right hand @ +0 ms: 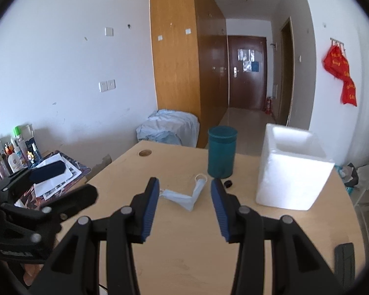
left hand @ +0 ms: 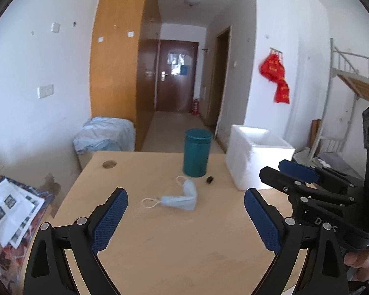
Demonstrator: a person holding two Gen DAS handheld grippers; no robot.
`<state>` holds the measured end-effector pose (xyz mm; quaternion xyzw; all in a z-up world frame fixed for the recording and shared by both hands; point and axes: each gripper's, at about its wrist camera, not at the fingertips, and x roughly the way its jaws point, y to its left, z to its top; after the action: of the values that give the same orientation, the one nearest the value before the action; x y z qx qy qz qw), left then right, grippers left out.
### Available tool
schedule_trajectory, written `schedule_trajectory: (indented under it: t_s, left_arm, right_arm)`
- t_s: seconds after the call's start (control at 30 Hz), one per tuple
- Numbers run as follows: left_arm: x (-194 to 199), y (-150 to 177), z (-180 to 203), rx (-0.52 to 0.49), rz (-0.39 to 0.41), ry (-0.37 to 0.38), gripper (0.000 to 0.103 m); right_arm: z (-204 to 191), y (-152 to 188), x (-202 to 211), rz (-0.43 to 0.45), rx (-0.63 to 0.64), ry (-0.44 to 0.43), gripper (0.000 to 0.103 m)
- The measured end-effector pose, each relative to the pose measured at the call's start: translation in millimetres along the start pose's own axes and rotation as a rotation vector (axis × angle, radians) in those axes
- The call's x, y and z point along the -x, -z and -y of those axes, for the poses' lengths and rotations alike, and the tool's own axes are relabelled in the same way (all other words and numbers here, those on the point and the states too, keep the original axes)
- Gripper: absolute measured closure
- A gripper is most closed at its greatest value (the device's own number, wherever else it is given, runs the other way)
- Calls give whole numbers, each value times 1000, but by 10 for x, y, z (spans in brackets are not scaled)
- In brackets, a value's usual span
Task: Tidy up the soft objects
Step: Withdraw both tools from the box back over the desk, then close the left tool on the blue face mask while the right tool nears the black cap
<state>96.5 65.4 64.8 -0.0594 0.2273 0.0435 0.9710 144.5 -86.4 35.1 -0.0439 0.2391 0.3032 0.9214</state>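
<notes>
A crumpled light-blue face mask (left hand: 182,199) (right hand: 184,196) lies on the wooden table (left hand: 174,245) (right hand: 184,241), short of a teal canister (left hand: 196,152) (right hand: 221,152). My left gripper (left hand: 185,193) stands wide open just in front of the mask, with nothing between its blue pads. My right gripper (right hand: 183,182) is open about half as wide, also empty, and points at the mask from a little further back. Each gripper shows in the other's view: the right gripper (left hand: 275,170) at the right edge, the left gripper (right hand: 71,179) at the left edge.
A white foam box (left hand: 255,157) (right hand: 290,169) stands open-topped at the table's right. A small black object (left hand: 209,180) (right hand: 228,184) lies beside the canister. Papers on a magazine (left hand: 9,211) (right hand: 56,174) and bottles (right hand: 14,152) sit left of the table. A cable hole (left hand: 109,164) marks the far left corner.
</notes>
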Motion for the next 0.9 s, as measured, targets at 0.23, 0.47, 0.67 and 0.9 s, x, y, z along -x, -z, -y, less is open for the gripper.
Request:
schedule_trajectory:
  t_s: [0.23, 0.47, 0.67, 0.9]
  left_arm:
    - [-324, 64, -178, 36, -2, 18, 7]
    - [-882, 152, -319, 62, -54, 18, 7]
    - [-1317, 205, -380, 54, -88, 24, 7]
    - [-1774, 232, -319, 11, -130, 9, 7]
  right_arm:
    - [165, 87, -363, -62, -37, 20, 55]
    - [355, 171, -735, -112, -49, 14, 55]
    - [500, 202, -1047, -161, -53, 17, 55]
    - [570, 222, -1380, -186, -17, -5, 55]
